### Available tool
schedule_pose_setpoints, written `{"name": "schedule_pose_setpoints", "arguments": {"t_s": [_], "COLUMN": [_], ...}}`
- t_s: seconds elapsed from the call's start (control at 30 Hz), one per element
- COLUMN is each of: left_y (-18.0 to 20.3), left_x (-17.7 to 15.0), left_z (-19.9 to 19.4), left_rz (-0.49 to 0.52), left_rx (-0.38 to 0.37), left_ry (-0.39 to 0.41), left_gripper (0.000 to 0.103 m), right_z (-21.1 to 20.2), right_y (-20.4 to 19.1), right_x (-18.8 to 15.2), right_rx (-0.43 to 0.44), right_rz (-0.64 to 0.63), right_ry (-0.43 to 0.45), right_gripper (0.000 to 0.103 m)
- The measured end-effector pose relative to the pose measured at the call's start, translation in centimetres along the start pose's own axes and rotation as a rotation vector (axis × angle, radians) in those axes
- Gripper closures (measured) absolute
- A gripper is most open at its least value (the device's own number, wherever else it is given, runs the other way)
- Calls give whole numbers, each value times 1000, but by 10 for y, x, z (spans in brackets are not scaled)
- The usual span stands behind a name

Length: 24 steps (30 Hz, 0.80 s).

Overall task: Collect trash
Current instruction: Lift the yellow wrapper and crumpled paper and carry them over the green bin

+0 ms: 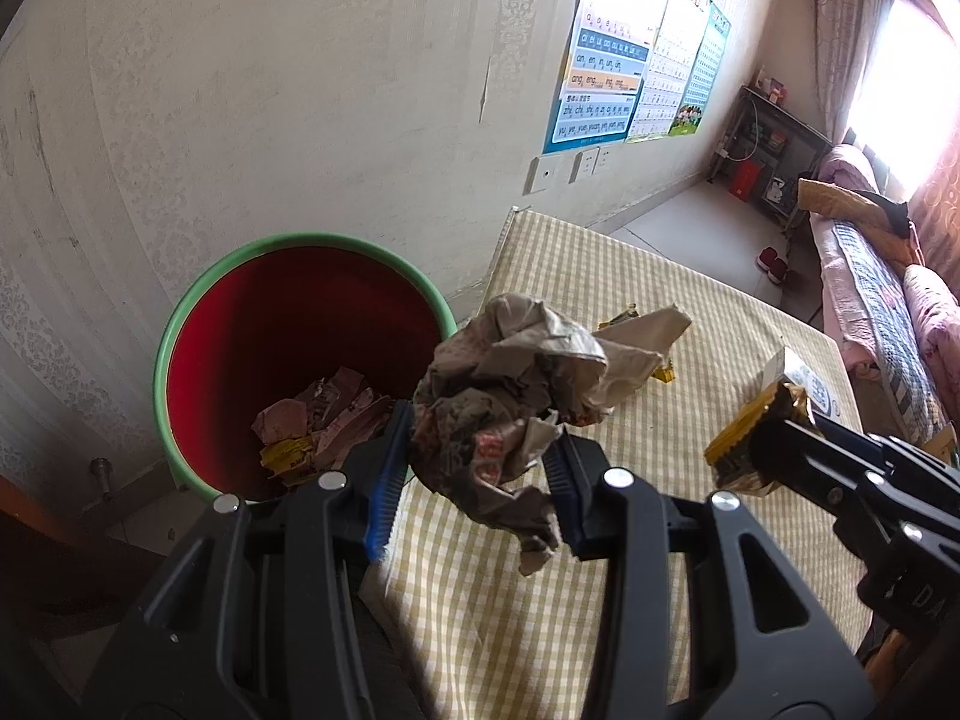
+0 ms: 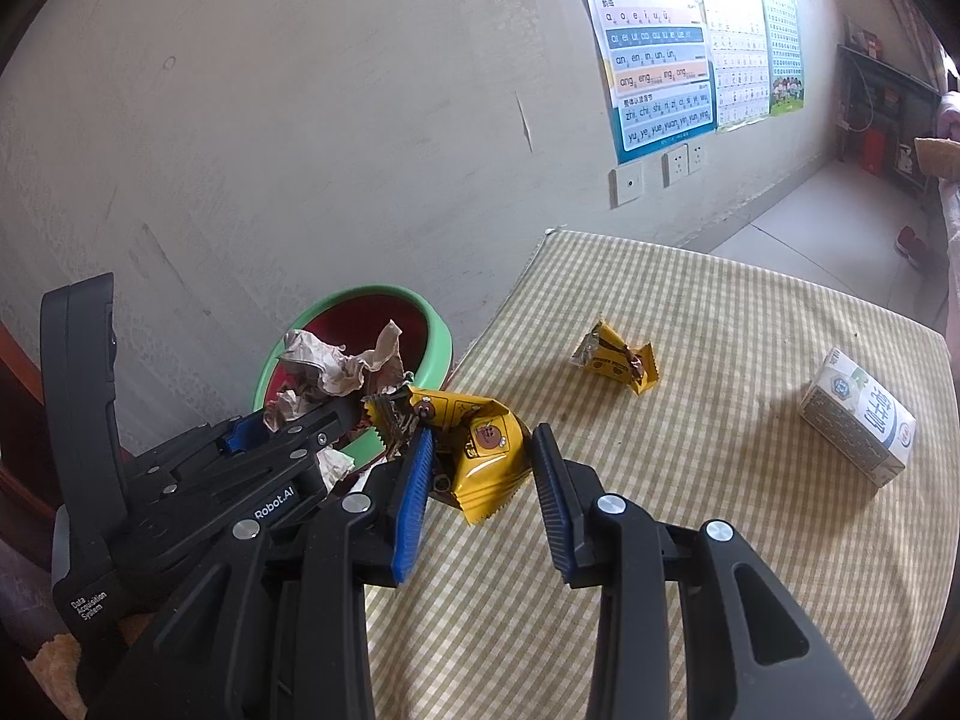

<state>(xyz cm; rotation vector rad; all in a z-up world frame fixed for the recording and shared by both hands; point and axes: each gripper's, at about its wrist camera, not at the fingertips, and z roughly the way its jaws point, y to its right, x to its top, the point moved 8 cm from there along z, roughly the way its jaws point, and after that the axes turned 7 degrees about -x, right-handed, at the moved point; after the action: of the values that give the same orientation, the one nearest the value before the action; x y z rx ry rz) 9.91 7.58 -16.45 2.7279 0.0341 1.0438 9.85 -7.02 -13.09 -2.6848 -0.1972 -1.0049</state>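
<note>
A: Left gripper, state?
B: Fingers pinching a crumpled paper wad, brownish-grey, some red print. It's held up off the table, over the table's left edge, right beside the bin.

A: Bin?
B: Red bucket with a green rim, off the left edge of the table against the wall. Crumpled paper and a yellow wrapper lie at its bottom.

A: Right gripper?
B: Fingers pinching a yellow snack wrapper with a brown cartoon face on it. Wrapper is lifted clear of the checked cloth, near the left edge too. In the left wrist view the same wrapper shows at the tip of the right gripper.

A: Anything left on the table?
B: One more yellow wrapper lying flat toward the far edge, around the middle. A small white carton with blue print lies on its side near the right edge. The two are well apart.

A: The two grippers?
B: Side by side, near each other, left one closer to the bin; can't tell if they touch.
</note>
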Motion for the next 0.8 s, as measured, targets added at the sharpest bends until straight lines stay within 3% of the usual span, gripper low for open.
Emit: {"name": "schedule_pose_setpoints", "arguments": {"t_s": [0.8], "left_y": [-52], "left_x": [15], "left_z": [-16], "left_rz": [-68], "left_rx": [105], "left_ry": [57], "left_gripper": [63], "right_z": [14], "right_y": [-19], "right_x": [4], "right_rx": [23], "right_rz": [-47], "right_ry": [-5], "right_gripper": [69]}}
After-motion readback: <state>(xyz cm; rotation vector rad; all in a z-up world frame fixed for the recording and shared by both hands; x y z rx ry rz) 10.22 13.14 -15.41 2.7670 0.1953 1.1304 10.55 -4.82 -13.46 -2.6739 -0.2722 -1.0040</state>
